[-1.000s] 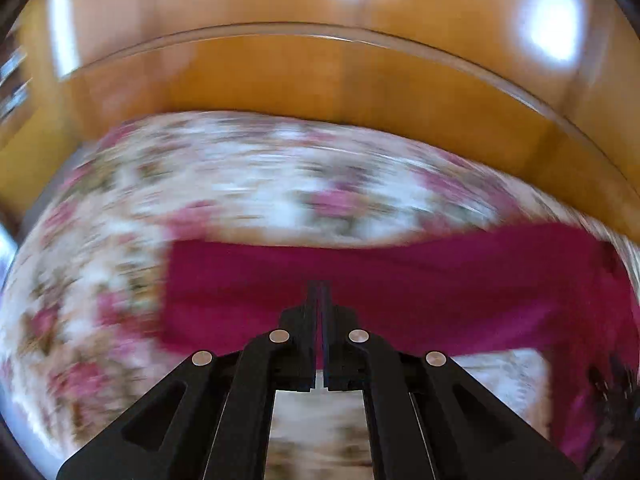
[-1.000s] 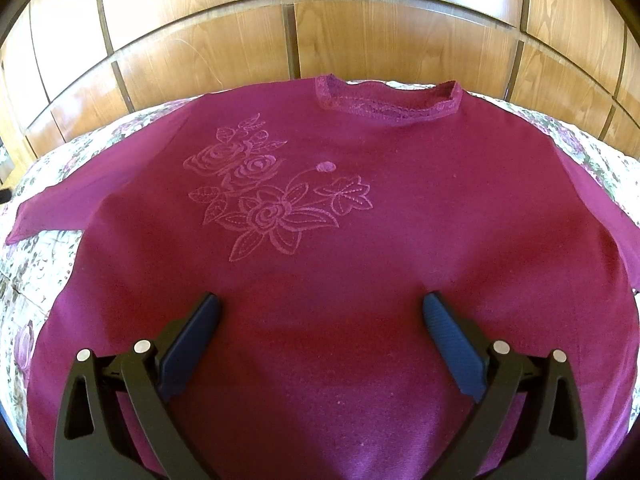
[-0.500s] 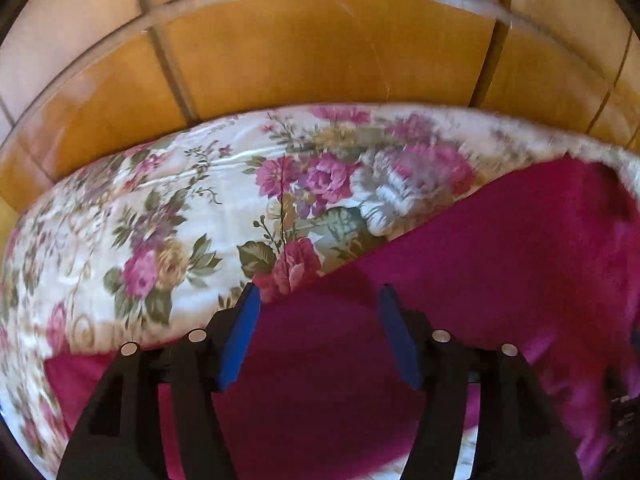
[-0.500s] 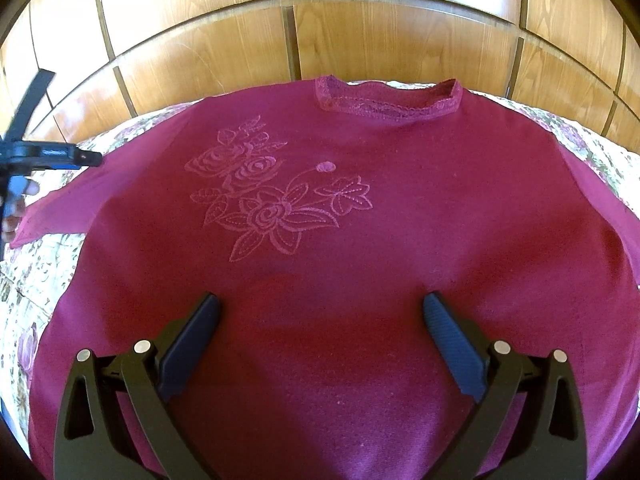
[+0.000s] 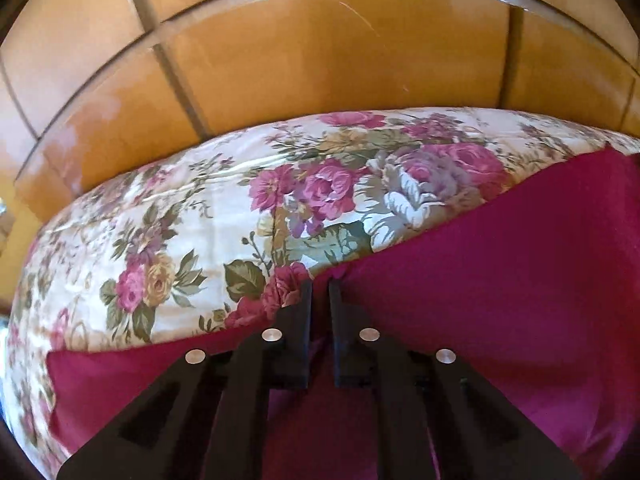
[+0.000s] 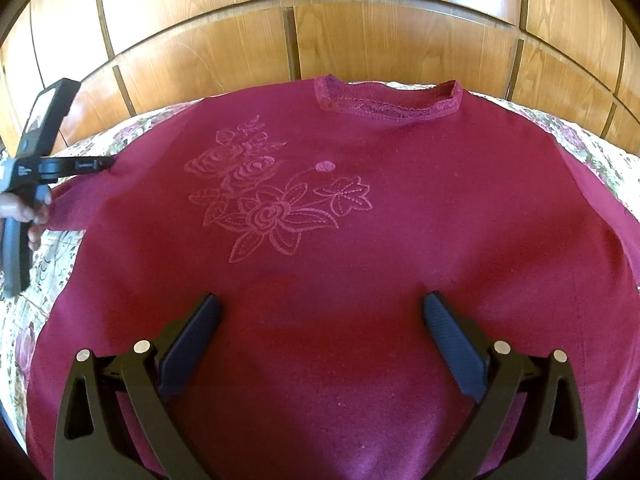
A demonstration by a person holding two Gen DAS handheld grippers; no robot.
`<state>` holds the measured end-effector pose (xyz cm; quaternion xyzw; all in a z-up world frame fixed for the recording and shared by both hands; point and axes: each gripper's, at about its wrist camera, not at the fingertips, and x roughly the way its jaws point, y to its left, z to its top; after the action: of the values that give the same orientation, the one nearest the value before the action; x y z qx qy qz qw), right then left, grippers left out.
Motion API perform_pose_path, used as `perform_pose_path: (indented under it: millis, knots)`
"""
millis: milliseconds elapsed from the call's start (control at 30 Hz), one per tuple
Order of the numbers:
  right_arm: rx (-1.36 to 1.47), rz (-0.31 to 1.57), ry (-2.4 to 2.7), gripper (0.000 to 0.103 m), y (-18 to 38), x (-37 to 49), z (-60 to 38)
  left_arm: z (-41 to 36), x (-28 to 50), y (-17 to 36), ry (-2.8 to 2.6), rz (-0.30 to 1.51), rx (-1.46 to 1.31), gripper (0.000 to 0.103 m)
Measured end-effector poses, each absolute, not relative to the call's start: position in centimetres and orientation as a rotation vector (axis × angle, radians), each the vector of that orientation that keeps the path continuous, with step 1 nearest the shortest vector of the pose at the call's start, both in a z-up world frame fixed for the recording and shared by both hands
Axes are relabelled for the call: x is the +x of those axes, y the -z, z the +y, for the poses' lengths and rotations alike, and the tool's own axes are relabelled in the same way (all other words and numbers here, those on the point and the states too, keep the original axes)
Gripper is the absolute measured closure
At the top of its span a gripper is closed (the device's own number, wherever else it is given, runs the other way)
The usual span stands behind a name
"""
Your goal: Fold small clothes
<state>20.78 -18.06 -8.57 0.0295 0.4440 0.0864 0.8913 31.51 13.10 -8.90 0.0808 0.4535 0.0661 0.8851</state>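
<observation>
Maroon shirt (image 6: 340, 260) lies flat, front up, on floral bedcover (image 5: 192, 232), neck toward wood panels (image 6: 360, 32). L gripper (image 5: 319, 286) closing, jaws nearly together, pinching upper edge of the shirt's sleeve (image 5: 480, 280); sleeve cloth runs both sides of its tips. R gripper (image 6: 320, 308) spread wide over lower shirt, nothing between the jaws; embroidered flowers (image 6: 272, 196) ahead-left.

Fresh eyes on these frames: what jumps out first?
A magenta top spread flat across the flowered bedspread, tone-on-tone embroidered flowers on its chest. At the sleeve end, the left gripper is closing its jaws on the fabric edge. The right gripper hangs wide open over the lower front.
</observation>
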Motion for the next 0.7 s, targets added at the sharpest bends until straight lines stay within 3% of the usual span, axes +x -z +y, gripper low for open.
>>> perform_pose_path:
  millis: [200, 367, 500, 633, 667, 700]
  knots:
    - [0.078, 0.921, -0.189, 0.002, 8.5, 20.8, -18.4, 11.9, 28.6, 6.3, -0.185, 0.933, 0.096, 0.081]
    - [0.173, 0.931, -0.245, 0.002, 7.5, 21.1, -20.1, 8.0, 22.3, 4.5, -0.035, 0.899, -0.043, 0.081]
    - [0.186, 0.915, -0.228, 0.019, 5.5, 22.7, -22.8, 3.5, 17.6, 4.8, 0.088, 0.908, -0.095, 0.081]
    - [0.177, 0.905, -0.142, 0.02, 4.3, 26.8, -26.3, -0.6, 14.9, 5.9, 0.164, 0.919, -0.088, 0.081]
    - [0.175, 0.916, -0.126, 0.02, 4.5, 28.0, -26.9, -1.7, 14.4, 6.2, 0.171, 0.92, -0.068, 0.077]
    - [0.171, 0.94, -0.109, 0.02, 5.0, 29.7, -27.5, -2.7, 13.9, 6.5, 0.162, 0.902, -0.029, 0.063]
